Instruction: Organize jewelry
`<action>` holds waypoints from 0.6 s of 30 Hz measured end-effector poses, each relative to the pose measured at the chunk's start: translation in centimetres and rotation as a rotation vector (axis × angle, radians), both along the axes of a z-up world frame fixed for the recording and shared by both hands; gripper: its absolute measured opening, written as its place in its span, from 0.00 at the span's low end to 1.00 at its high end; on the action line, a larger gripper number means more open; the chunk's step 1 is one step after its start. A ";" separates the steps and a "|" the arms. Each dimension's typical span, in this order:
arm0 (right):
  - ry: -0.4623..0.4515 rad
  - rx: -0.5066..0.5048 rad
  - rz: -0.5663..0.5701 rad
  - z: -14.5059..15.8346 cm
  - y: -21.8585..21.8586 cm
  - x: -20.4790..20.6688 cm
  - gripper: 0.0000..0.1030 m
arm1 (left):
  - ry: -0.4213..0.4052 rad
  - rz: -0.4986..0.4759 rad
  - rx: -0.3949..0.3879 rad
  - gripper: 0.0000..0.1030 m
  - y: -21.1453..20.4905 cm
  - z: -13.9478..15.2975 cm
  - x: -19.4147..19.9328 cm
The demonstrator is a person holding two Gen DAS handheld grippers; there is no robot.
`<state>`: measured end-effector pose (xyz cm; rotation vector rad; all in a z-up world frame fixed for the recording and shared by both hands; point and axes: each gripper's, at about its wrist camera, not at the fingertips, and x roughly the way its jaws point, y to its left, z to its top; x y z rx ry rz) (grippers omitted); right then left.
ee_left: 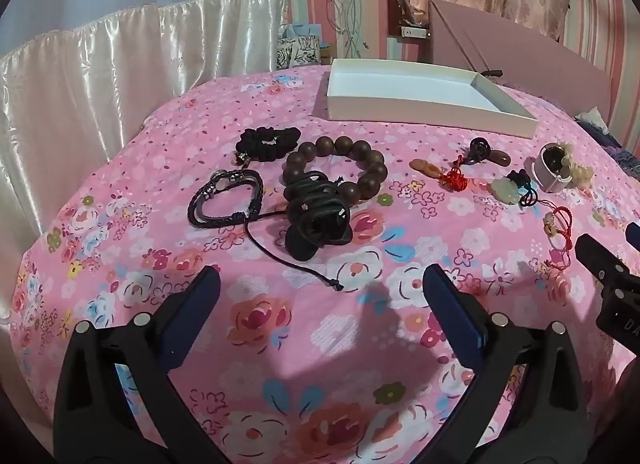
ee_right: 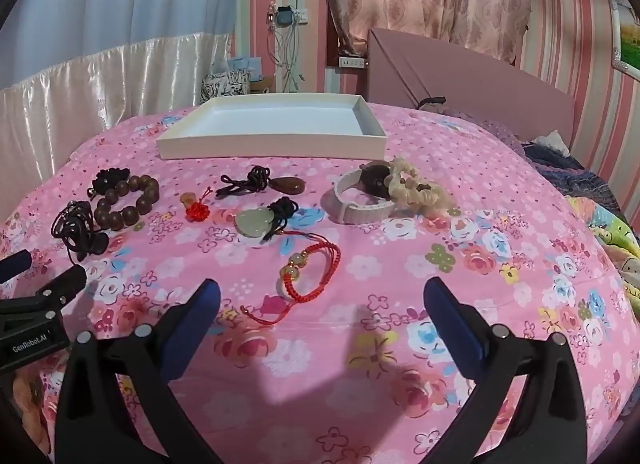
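Note:
Jewelry lies spread on a pink floral bedspread. In the left wrist view: a brown wooden bead bracelet [ee_left: 348, 162], a black corded pendant [ee_left: 318, 216], a black braided bracelet [ee_left: 226, 200], a black scrunchie [ee_left: 268, 142]. My left gripper [ee_left: 320, 284] is open and empty, just short of them. In the right wrist view: a red cord bracelet [ee_right: 308, 272], a jade pendant [ee_right: 254, 220], a brown pendant [ee_right: 290, 186], a white watch band with a cream scrunchie [ee_right: 380, 194]. My right gripper [ee_right: 320, 296] is open and empty, near the red bracelet. A shallow white tray [ee_right: 272, 144] sits empty beyond.
A pink headboard [ee_right: 460, 76] stands behind the tray. Satin curtains [ee_left: 120, 64] hang at the left. Crumpled bedding [ee_right: 600, 204] lies at the right edge. The right gripper's body [ee_left: 612, 284] shows at the left wrist view's right edge.

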<state>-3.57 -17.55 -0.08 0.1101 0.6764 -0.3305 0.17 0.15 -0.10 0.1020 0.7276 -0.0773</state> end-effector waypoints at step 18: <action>0.011 0.022 -0.001 -0.1 -0.6 0.1 0.98 | -0.001 -0.003 0.003 0.97 -0.1 0.1 -0.1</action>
